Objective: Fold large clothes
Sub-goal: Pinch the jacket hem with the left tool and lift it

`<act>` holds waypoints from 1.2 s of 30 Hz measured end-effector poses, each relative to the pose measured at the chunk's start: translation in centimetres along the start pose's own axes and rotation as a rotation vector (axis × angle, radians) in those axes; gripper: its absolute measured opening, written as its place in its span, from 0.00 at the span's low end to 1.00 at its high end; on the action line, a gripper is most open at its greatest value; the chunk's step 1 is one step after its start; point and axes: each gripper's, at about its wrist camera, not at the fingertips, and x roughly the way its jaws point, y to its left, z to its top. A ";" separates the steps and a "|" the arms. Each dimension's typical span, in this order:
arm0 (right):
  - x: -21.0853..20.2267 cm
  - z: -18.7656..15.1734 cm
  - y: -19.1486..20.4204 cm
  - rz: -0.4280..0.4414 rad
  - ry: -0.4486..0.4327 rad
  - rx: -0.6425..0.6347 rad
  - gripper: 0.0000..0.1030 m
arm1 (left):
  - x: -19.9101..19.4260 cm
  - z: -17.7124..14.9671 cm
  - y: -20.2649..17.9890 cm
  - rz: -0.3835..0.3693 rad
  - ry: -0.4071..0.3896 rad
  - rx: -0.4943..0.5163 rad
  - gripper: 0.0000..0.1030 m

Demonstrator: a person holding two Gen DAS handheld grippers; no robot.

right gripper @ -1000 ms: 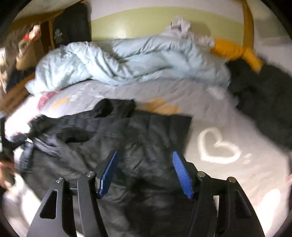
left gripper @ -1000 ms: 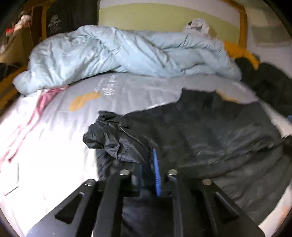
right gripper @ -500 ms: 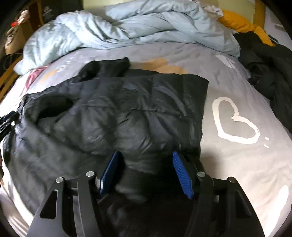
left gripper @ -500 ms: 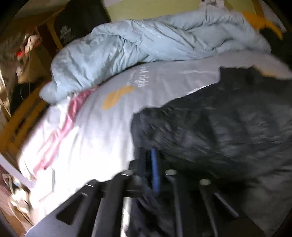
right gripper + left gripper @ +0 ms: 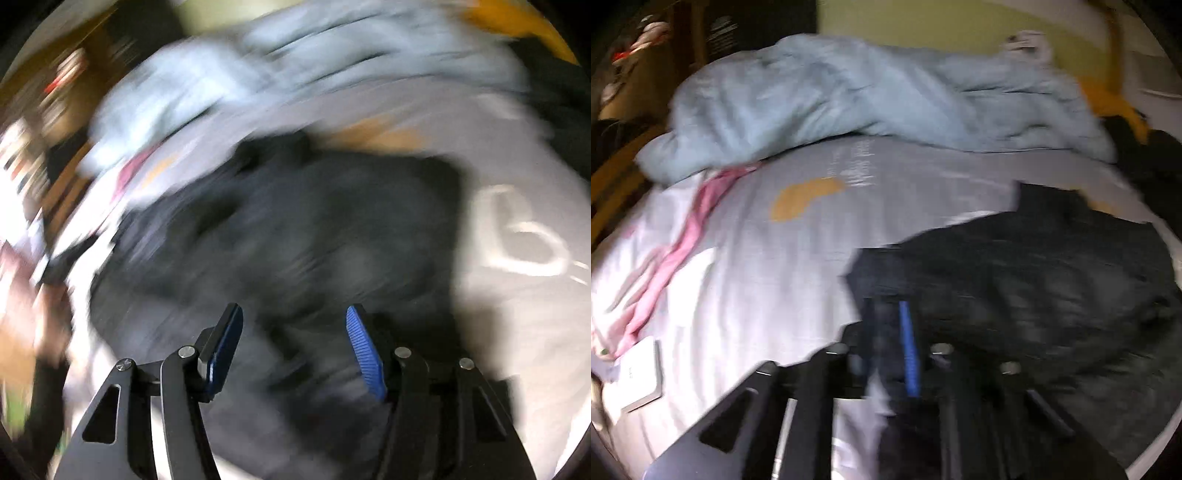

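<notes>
Here, folding the black jacket [image 5: 1034,295] on the bed [image 5: 757,277] — release the tucked edge cleanly, then smooth.
The left gripper [image 5: 890,343] has its jaws opening, dark fabric between them at the jacket's left edge; the right gripper [image 5: 293,350] holds its jaws apart, empty — the jacket spreads just beyond and beneath them.

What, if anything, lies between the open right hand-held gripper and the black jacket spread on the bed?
Nothing visible. In the blurred right wrist view, the right hand-held gripper hangs with its blue pads apart directly over the black jacket; only dark fabric shows in the gap. The blue duvet is bunched well beyond the jacket.
</notes>
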 end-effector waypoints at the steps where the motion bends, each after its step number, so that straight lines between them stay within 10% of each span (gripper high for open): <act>1: 0.6 -0.4 1.1 0.007 0.030 -0.038 0.60 | 0.0 0.0 -0.9 -0.011 0.002 0.023 0.21; 8: 3.3 1.4 -0.5 -0.190 -0.031 0.121 0.60 | 5.6 -2.1 -4.7 0.131 0.179 0.175 0.22; 17: 1.7 1.5 -2.8 -0.165 -0.062 0.134 0.60 | 6.6 -2.3 -2.6 0.219 0.188 0.130 0.23; 20: 2.4 0.5 -3.0 -0.294 0.021 0.103 0.60 | 6.2 -2.3 -3.0 0.224 0.157 0.139 0.23; 24: 3.6 0.1 -4.9 -0.353 0.051 0.153 0.60 | 3.0 -2.0 -3.9 0.188 0.024 0.175 0.32; 28: -1.3 0.5 -3.5 -0.462 -0.167 0.075 0.63 | -1.7 -1.6 -3.0 0.106 -0.056 0.096 0.52; 30: -3.9 0.0 -3.3 -0.426 -0.233 0.076 0.80 | -3.4 -1.9 -1.9 0.030 -0.033 0.018 0.55; 36: -6.2 -3.2 -5.5 -0.296 -0.194 0.235 0.81 | -3.8 -4.8 -0.2 -0.206 0.118 -0.148 0.60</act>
